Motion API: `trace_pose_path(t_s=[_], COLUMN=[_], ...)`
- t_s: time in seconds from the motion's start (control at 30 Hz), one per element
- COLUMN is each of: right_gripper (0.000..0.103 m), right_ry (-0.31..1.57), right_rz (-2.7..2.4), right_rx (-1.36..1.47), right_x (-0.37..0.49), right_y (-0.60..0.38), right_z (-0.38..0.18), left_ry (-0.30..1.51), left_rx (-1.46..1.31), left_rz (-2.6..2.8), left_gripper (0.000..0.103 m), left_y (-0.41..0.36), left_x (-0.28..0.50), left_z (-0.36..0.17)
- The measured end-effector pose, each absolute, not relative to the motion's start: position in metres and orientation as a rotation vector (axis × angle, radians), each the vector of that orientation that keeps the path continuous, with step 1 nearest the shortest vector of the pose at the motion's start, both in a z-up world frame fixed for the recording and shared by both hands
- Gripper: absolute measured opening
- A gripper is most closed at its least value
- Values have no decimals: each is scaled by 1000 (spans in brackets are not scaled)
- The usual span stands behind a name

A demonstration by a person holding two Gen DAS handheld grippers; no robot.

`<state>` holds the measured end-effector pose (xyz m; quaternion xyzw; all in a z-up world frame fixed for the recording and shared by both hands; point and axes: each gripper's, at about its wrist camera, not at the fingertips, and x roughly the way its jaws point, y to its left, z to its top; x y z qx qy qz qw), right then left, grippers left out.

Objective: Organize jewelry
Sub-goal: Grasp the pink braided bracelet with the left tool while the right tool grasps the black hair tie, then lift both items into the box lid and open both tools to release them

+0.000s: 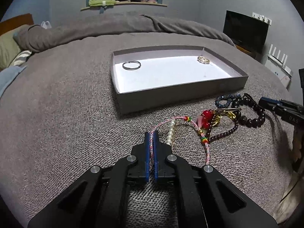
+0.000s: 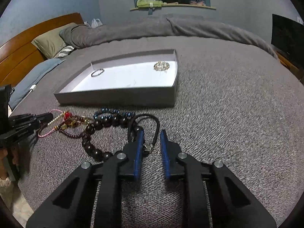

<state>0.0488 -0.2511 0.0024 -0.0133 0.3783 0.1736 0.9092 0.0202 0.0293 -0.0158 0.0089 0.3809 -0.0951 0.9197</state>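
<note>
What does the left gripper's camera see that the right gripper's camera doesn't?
Only the left wrist view shows the left gripper shut on the pink braided cord, and the pearl strand clearly. Only the right wrist view shows the right gripper open around the black cord bracelet, plus the wooden headboard. Both show the grey tray, holding a silver ring and a gold piece.

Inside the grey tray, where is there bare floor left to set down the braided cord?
The tray floor is bare between the silver ring at its far left and the gold chain bracelet at its far right, plus the whole near half. Crowded: the tangled pile on the blanket, where the left tool grips the braided cord.
</note>
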Motion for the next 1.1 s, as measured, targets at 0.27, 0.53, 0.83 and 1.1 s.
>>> trace_pose_path(t_s=[0.27, 0.53, 0.83, 1.1], right_gripper=[17, 13, 12, 12], right_ry=[859, 794, 602, 524], right_rz=[357, 350, 310, 323], right_rx=[-27, -26, -76, -84], right_x=[60, 50, 34, 39], right_y=[-247, -252, -254, -249], right_z=[-14, -4, 25, 51], left_ry=[801, 767, 617, 551], left_rx=[15, 32, 6, -15], left_rz=[-197, -182, -189, -203], left_gripper=[4, 4, 4, 4], left_y=[29, 27, 34, 35], left_x=[22, 17, -5, -1], left_z=[-19, -14, 18, 49])
